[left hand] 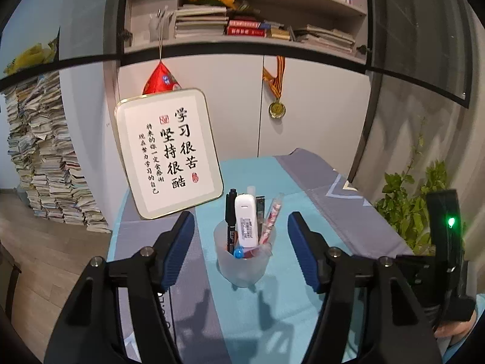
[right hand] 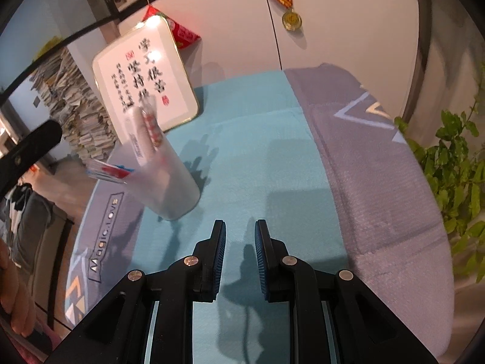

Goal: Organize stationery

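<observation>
- Left wrist view first: your left hand-held gripper is standing wide open, blue pads out on both sides of the frosted cup and not touching it, clear gap on each side.
- The cup sits upright right in the lower middle of the frame, on the teal strip of the cloth that covers the bench.
- Stuff standing in the cup: a black marker on the left, a white correction-tape thing in the middle, a red-and-white patterned pen leaning right, plus a dark item behind that I can't make out. Something blue and something red sit low inside at the rim, can't tell what they are.
- Behind the cup, center-left, there's a framed calligraphy sign tilted against the wall. A gold medal hangs upper middle, and a leafy plant shows at the right edge.
- Far left of the frame is a big messy stack of books on the floor.
- Right wrist view: your right hand-held gripper is nearly closed, pads close together with only a narrow slit and nothing between them, just teal cloth underneath.
- Same cup shows up left of center here, blurry and looking tilted, well apart from the right fingers.
- The sign sits upper left, the medal top middle, the plant down the right side.
- A dark blurred bar pokes in at the left edge toward the cup; I can't tell exactly what part it is.
</observation>
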Tool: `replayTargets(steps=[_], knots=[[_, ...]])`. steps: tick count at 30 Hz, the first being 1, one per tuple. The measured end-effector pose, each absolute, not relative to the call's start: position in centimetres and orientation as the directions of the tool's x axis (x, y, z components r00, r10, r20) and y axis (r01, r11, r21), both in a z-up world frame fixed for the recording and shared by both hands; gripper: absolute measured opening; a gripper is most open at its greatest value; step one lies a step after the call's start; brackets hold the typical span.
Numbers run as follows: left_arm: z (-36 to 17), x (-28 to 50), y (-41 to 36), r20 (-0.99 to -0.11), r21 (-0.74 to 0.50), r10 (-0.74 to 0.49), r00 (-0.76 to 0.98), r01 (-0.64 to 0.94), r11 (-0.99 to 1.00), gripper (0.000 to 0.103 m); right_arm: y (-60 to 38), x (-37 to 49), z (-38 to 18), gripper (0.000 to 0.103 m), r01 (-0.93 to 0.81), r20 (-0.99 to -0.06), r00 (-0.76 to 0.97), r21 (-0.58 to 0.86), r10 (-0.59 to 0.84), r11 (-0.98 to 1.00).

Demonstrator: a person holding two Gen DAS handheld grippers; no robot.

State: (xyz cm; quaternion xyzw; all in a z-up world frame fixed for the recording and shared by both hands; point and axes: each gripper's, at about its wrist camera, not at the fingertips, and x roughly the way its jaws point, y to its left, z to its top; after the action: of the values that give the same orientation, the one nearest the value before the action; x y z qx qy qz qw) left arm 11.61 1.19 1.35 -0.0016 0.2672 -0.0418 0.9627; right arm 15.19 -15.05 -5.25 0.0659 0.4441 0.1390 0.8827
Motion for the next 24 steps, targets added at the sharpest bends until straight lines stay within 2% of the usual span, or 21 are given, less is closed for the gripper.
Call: replayTargets(steps=[5,8,9,10,12,13,16,24], knots=[[2.3,8.8,1.0,-0.458,0.011,-0.040,0.888,0.051,0.999,0.074,-15.2,12.0,-1.0,0.019,-0.194,-0.665,0.704,0.159,0.251,0.968],[2.9,7.1,1.1,-0.435,-0.015,-0.049,0.899,0.047,0.999,0.077,-15.1,8.4,2.3,0.020,-0.210,-0.543,0.809,0.096,0.228,0.973],[3.0,6.6,1.2,-0.430,-0.023,-0.051,0.902,0.046,0.999,0.079,-15.0,7.5,3.0,0.031,-0.209,-0.506,0.833,0.082,0.222,0.974],[3.2,6.1,1.2,-0.426,-0.029,-0.052,0.903,0.044,0.999,0.081,-15.0,6.0,3.9,0.052,-0.205,-0.450,0.867,0.066,0.213,0.977],[3.5,5.3,1.2,-0.415,-0.028,-0.049,0.908,0.041,0.999,0.082,-14.7,3.6,5.4,0.073,-0.198,-0.343,0.918,0.045,0.201,0.979],[3.6,4.9,1.1,-0.411,-0.026,-0.045,0.911,0.038,0.999,0.082,-14.6,2.2,6.1,0.075,-0.198,-0.286,0.937,0.032,0.199,0.980],[3.9,3.6,0.9,-0.404,-0.029,-0.050,0.914,0.042,0.999,0.082,-14.0,0.1,7.5,0.075,-0.192,-0.225,0.956,-0.004,0.186,0.981],[6.0,-0.1,0.7,-0.340,-0.065,-0.079,0.937,0.061,0.996,0.087,-14.8,-2.4,9.4,0.075,-0.151,-0.238,0.960,0.016,0.151,0.988]])
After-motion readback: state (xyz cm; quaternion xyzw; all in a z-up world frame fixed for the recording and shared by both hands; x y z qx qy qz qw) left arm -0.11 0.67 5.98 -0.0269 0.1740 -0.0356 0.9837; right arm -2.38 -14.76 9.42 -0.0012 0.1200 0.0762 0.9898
